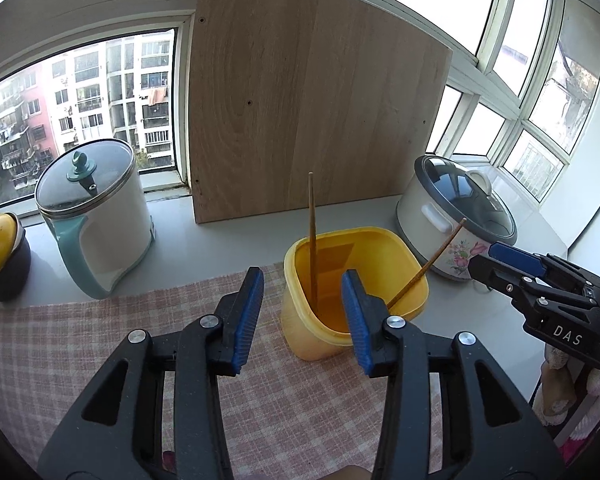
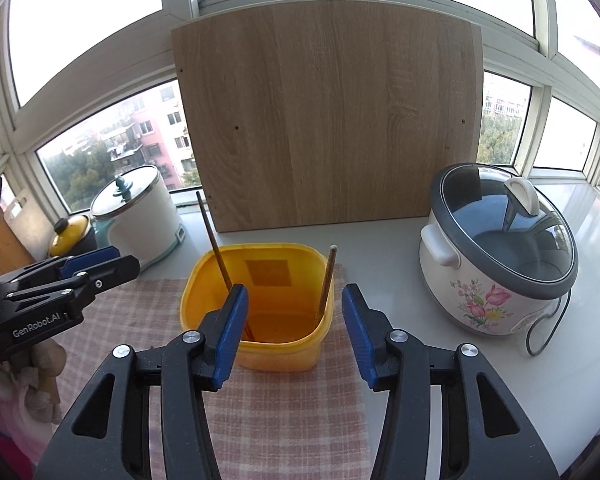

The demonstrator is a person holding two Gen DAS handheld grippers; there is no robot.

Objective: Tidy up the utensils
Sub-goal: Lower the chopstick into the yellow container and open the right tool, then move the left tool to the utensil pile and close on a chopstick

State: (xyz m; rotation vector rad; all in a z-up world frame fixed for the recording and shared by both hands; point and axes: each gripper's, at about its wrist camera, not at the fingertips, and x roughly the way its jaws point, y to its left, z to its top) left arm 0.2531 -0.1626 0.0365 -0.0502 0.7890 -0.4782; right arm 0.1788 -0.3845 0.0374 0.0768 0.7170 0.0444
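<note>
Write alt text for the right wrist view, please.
Two thin wooden chopsticks lean inside a square yellow plastic tub on a pink checked cloth. The open, empty right gripper hovers before it, with a floral white rice cooker to the right.

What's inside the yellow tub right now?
Two chopsticks stand in the yellow tub, leaning on opposite sides. The right tool's fingers hide part of its floor.

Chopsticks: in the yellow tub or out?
In. Both chopsticks stand inside the yellow tub, leaning on opposite walls.
</note>
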